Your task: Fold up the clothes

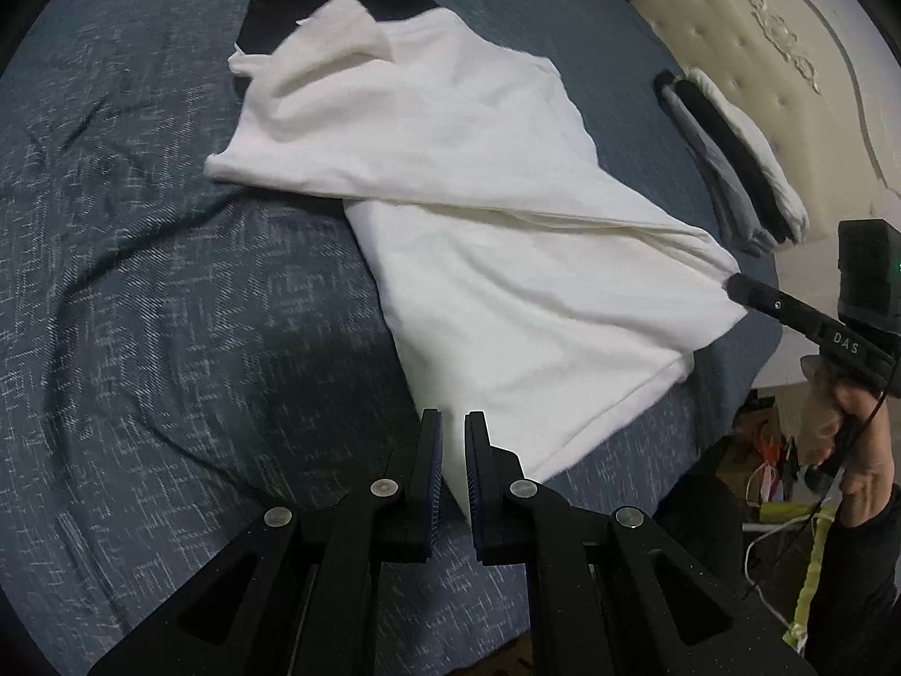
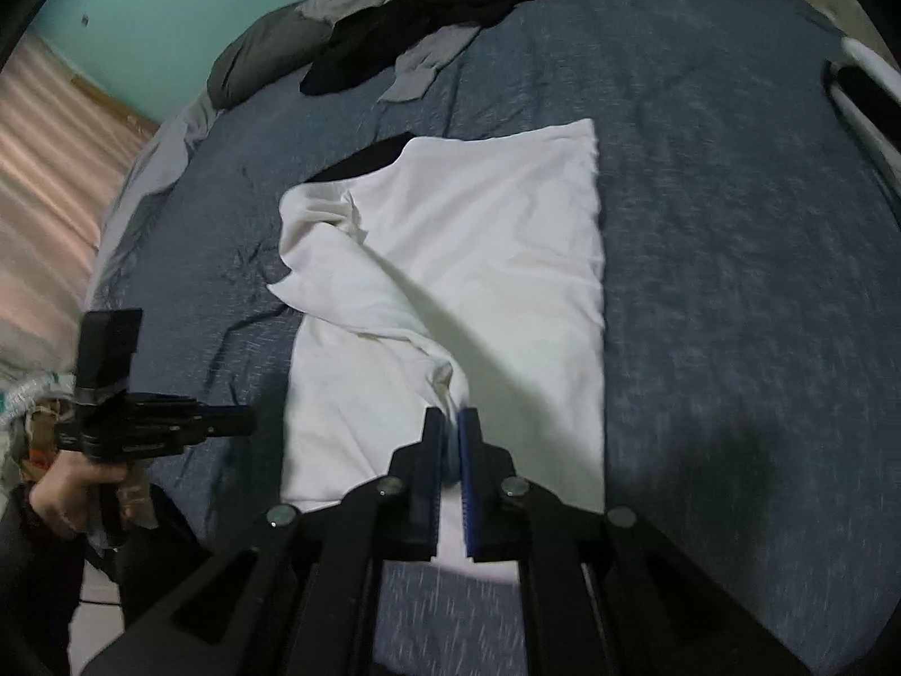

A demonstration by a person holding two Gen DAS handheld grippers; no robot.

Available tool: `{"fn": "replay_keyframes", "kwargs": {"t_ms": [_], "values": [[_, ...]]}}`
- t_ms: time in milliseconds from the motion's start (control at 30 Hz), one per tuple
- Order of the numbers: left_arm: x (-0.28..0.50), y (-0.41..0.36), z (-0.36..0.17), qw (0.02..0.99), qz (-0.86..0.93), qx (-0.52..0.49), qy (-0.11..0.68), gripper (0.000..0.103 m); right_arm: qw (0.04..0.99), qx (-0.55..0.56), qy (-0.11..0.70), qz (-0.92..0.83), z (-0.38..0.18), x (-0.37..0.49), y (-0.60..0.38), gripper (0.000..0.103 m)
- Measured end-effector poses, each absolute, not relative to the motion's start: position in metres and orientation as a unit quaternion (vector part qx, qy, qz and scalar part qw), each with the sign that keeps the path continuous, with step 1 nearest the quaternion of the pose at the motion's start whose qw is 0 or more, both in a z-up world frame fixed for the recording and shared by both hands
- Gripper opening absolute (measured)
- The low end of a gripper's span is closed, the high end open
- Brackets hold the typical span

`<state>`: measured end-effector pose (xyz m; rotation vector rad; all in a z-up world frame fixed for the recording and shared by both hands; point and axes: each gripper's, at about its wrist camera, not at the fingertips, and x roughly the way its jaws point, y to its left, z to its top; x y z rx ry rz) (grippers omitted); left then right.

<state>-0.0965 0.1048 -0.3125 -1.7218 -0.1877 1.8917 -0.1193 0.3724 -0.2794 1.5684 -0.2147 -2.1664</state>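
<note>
In the left wrist view, a blue bedspread (image 1: 141,281) fills the left side. The left gripper (image 1: 453,428) sits at bottom centre, its jaws nearly together with nothing between them. A white shirt (image 1: 450,197) lies across the middle, one corner pulled up toward the right edge, where the right gripper (image 1: 732,284) pinches it. A stack of folded clothes (image 1: 737,163) rests at upper right, near a cream headboard (image 1: 760,28).
</note>
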Motion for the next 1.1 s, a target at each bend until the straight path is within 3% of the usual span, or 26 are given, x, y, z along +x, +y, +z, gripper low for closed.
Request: {"fn": "replay_keyframes", "kwargs": {"t_ms": [333,467,667,767,867,1100], "values": [[-0.077,0.12,-0.335,0.292,0.68,-0.671,-0.055,0.01,0.189,0.59,-0.108,-0.777,-0.312,-0.086,0.405,0.005],[-0.074,0.12,-0.342,0.294,0.672,-0.676,-0.068,0.022,0.181,0.596,-0.114,-0.774,-0.323,-0.082,0.411,0.004],[-0.07,0.118,-0.356,0.298,0.666,-0.678,-0.089,0.022,0.173,0.6,-0.147,-0.767,-0.339,-0.086,0.422,0.004],[-0.07,0.117,-0.36,0.303,0.664,-0.676,-0.102,0.02,0.172,0.603,-0.161,-0.762,-0.343,-0.085,0.425,0.004],[-0.072,0.117,-0.358,0.313,0.664,-0.671,-0.105,0.004,0.178,0.602,-0.172,-0.759,-0.343,-0.082,0.427,0.004],[-0.069,0.11,-0.345,0.325,0.671,-0.661,-0.086,0.003,0.173,0.61,-0.149,-0.759,-0.346,-0.079,0.428,0.004]]}}
